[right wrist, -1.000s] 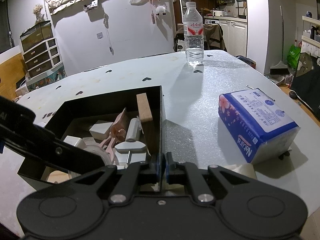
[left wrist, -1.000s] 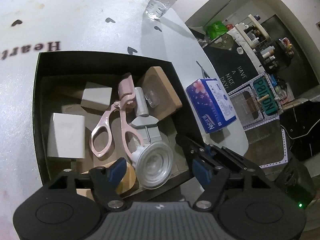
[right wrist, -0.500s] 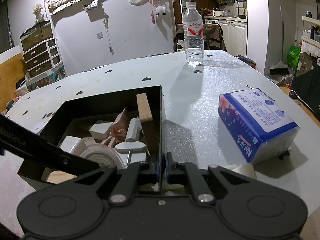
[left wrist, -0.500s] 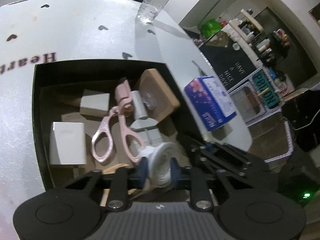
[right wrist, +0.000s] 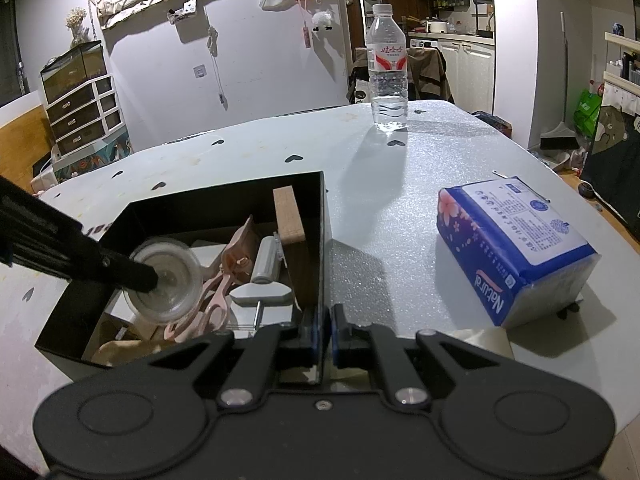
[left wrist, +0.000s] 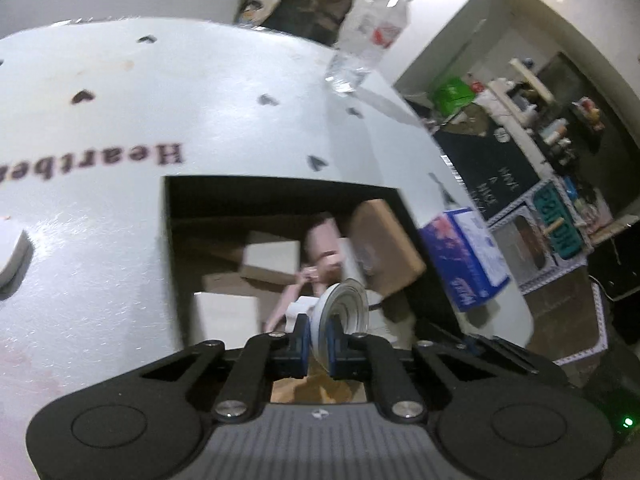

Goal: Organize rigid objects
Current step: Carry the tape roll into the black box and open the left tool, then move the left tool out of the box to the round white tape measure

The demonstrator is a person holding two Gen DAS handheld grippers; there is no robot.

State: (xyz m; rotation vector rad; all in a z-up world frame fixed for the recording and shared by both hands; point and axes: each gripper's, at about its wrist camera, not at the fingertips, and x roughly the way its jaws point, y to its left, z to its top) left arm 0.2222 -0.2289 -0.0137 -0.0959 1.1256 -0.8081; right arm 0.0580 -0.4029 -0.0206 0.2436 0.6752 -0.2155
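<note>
Fingers of the left gripper (left wrist: 318,338) pinched the clear round plastic disc (right wrist: 164,280) edge-on above the black open box (right wrist: 324,240); right gripper (right wrist: 323,330) clamped its near wall.

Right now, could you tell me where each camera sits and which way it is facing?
Left wrist: on the left gripper, tilted down into the black box; its fingers pinch a clear round disc.
Right wrist: on the right gripper, looking level across the table toward the water bottle; its fingers clamp the box's near wall.
Both show the box, disc, bottle and tissue pack; the right view also catches the left gripper.
</note>
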